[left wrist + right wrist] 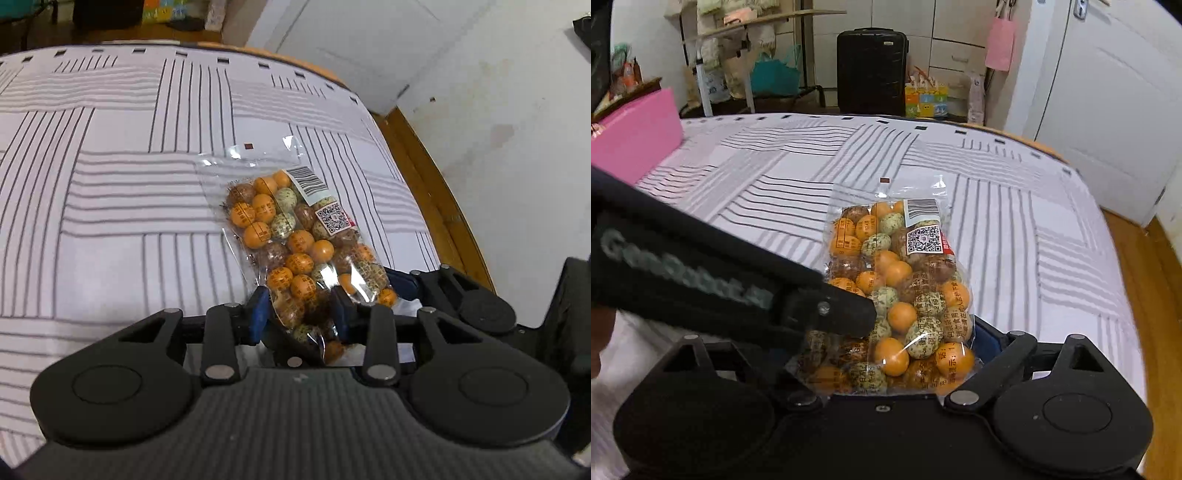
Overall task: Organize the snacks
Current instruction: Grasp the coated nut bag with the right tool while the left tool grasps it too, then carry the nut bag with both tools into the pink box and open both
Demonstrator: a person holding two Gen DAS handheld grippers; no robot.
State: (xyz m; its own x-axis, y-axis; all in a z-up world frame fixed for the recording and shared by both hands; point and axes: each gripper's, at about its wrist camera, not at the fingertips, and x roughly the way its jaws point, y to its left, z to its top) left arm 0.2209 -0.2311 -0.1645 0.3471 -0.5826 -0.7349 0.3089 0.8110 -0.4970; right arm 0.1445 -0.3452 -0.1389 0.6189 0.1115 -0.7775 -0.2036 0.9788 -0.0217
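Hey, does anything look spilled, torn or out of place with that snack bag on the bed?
Nothing stands out. The clear snack bag looks sealed, with no loose pieces on the striped bedsheet. The left gripper pinches its near end.

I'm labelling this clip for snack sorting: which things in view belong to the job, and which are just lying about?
Belongs to the job:
- clear bag of coated peanuts
- left gripper, shut on the bag
- right gripper, open around it

Just lying about:
- pink box
- black suitcase
- striped bedsheet
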